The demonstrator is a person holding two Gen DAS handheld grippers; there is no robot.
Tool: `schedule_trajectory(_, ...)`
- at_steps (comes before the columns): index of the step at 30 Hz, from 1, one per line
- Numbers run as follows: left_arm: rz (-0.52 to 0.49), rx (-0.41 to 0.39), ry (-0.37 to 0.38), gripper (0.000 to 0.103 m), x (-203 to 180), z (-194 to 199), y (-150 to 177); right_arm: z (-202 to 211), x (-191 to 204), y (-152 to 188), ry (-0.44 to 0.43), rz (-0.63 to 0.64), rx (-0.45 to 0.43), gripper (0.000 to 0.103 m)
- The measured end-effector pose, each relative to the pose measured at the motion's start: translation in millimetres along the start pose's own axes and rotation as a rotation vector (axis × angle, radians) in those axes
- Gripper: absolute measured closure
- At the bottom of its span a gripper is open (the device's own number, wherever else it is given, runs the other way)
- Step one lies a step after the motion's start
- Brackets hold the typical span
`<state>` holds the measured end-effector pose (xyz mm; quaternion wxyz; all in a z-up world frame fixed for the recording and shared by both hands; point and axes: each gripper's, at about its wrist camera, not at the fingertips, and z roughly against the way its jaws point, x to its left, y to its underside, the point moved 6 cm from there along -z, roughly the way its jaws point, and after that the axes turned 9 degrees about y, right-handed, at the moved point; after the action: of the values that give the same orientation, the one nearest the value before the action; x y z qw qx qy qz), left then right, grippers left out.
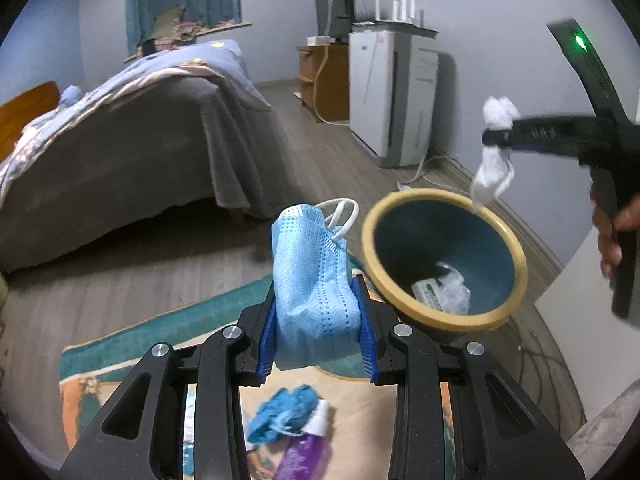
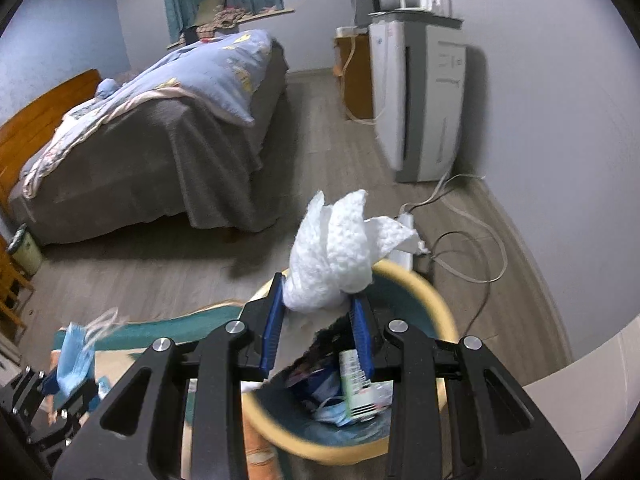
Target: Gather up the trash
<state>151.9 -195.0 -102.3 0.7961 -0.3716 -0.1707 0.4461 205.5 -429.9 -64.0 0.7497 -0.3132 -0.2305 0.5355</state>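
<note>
My left gripper (image 1: 318, 320) is shut on a folded blue face mask (image 1: 314, 276) with white ear loops, held just left of the bin. The bin (image 1: 432, 322) is dark teal inside with a yellow rim and holds a small carton and clear plastic. My right gripper (image 2: 316, 320) is shut on a crumpled white tissue (image 2: 344, 252) above the bin's rim (image 2: 444, 312). In the left wrist view that right gripper (image 1: 494, 136) hangs over the bin's far edge with the tissue (image 1: 494, 172) dangling. A blue glove (image 1: 286, 416) and a purple wrapper (image 1: 300, 460) lie on the rug below.
A patterned rug (image 1: 132, 340) with a teal border covers the wood floor. A bed (image 1: 132, 152) with a grey cover stands at the left. A white appliance (image 1: 394, 92) and loose cables (image 2: 472, 248) sit by the right wall. A person's hand (image 1: 610, 232) holds the right gripper's handle.
</note>
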Motion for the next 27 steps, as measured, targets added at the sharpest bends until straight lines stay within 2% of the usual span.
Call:
schedule_trajectory(4, -0.05, 0.015, 0.03, 0.068, -25, -10, 3, -13, -31, -3, 0.065, -0.025, 0.003, 0.072)
schedule_trajectory(10, -0.055, 0.026, 0.158, 0.068, -65, -23, 4, -42, -73, 11, 0.121, -0.117, 0.091, 0.072)
schedule_trajectory(18, -0.109, 0.074, 0.246, 0.068, -109, -55, 5, -54, -85, 22, 0.133, -0.148, 0.138, 0.072)
schedule_trajectory(22, -0.143, 0.087, 0.242, 0.068, -116, -75, -2, -57, -76, 22, 0.123, -0.123, 0.141, 0.072)
schedule_trajectory(27, -0.191, 0.099, 0.201, 0.066, -113, -98, -12, -64, -68, 25, 0.096, -0.1, 0.165, 0.072)
